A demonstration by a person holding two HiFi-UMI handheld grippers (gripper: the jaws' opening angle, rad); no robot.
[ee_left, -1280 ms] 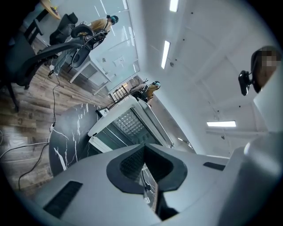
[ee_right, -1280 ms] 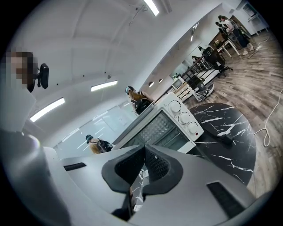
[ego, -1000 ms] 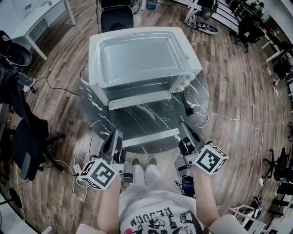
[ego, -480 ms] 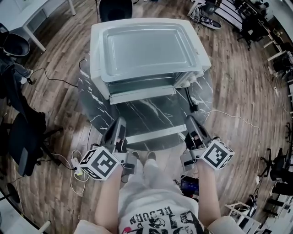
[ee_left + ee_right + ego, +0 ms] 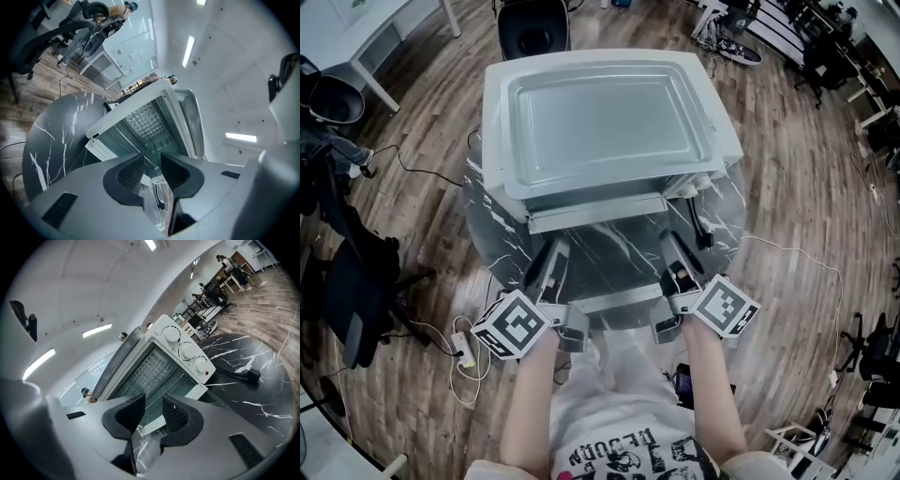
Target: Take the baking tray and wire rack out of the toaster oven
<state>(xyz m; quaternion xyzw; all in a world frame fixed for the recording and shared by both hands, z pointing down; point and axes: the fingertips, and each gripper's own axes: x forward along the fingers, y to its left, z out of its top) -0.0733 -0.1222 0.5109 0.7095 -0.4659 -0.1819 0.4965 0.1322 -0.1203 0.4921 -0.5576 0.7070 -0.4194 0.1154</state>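
Two grippers (image 5: 553, 255) (image 5: 673, 249) neared one oven (image 5: 600, 122), jaws opening.

The toaster oven (image 5: 600, 122) stands on the table (image 5: 492, 239), door (image 5: 614, 300) lying before it.

Bright, even ceiling-strip lighting; sharp focus; strong fisheye warp, dark corner vignettes.

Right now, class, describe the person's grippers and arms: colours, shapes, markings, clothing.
The left gripper and right gripper have grey bodies and dark ribbed fingers, each with a white cube bearing black square markers. The forearms are unsleeved; the T-shirt is white with black print.
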